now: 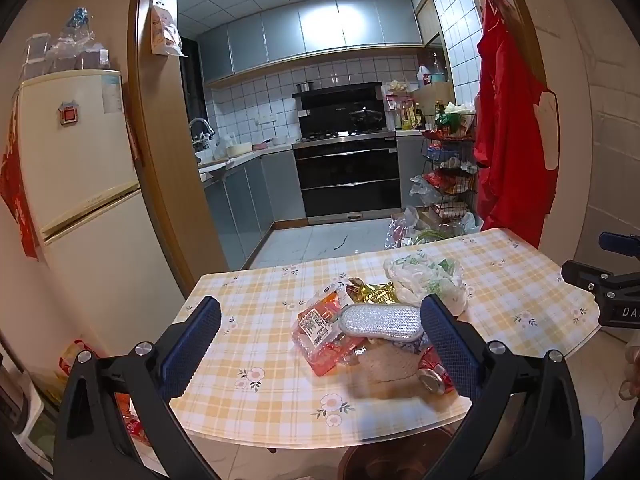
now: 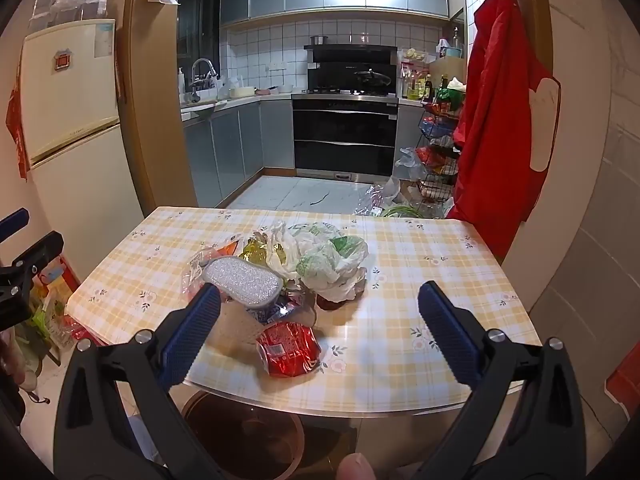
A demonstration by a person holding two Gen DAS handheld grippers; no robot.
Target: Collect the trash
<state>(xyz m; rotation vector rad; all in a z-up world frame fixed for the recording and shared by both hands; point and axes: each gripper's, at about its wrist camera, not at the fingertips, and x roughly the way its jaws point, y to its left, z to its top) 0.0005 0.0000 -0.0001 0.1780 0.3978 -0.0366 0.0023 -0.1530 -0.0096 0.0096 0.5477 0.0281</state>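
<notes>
A pile of trash lies on the checked table (image 1: 260,308) (image 2: 420,264): a crushed red can (image 2: 289,349) (image 1: 434,372), a silver scrub pad (image 2: 242,281) (image 1: 380,320), a red-orange snack wrapper (image 1: 320,332), a gold wrapper (image 1: 374,292) (image 2: 256,254), a crumpled white and green plastic bag (image 2: 324,260) (image 1: 428,276). A brown bin (image 2: 244,436) stands under the table's near edge. My left gripper (image 1: 320,336) is open, above the near edge, just before the pile. My right gripper (image 2: 320,320) is open, the can between its fingers' line.
A cream fridge (image 1: 76,184) stands at the left. A red garment (image 1: 508,152) hangs on the right wall. A wire rack with bags (image 2: 436,152) stands past the table's far right corner. The kitchen with oven (image 2: 344,136) lies beyond.
</notes>
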